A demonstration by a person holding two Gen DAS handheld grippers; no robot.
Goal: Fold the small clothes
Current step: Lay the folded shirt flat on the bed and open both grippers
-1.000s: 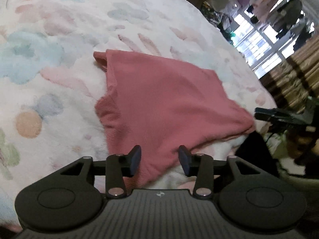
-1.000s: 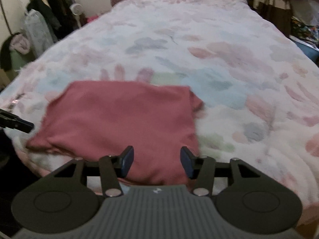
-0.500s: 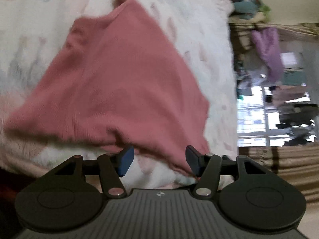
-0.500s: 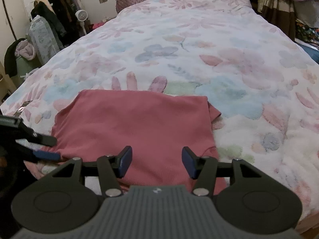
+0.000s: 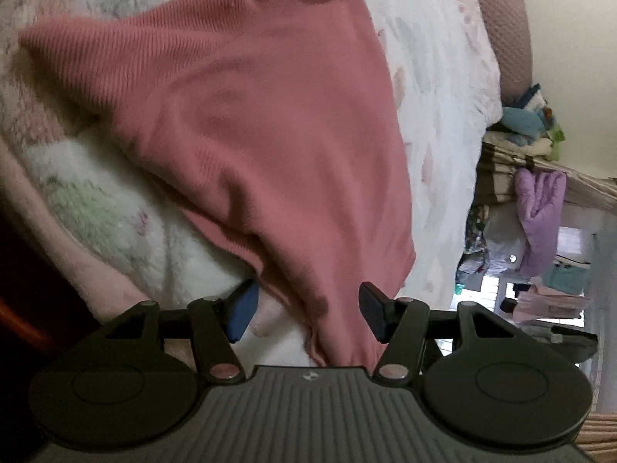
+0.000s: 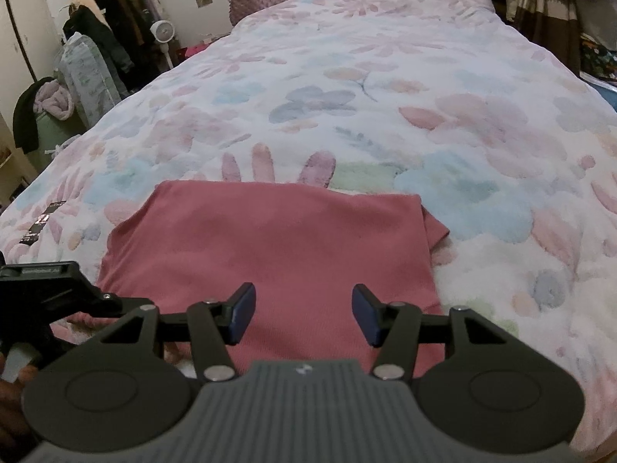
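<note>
My left hand-held gripper point(image 5: 306, 312) comes in at the near left corner of the pink garment point(image 5: 262, 123), which lies partly folded on the flowered bed cover point(image 6: 385, 77) close to the bed's near edge. Its jaws stand wide, and the corner's hem runs down between them without being pinched yet. To do this well, I judge I should slide the lower finger under both layers before closing, because the fluffy cover could get caught along with the knit. Moving right, the garment's middle looks flat, with one small flap poking out at its far right corner. My right hand-held gripper point(image 6: 302, 314) hovers over the near right part of the garment point(image 6: 277, 247), jaws equally wide and holding nothing. I think it should drop to the hem on its own side and close at the same time as the left, so the edge lifts level and the fold lands straight.
</note>
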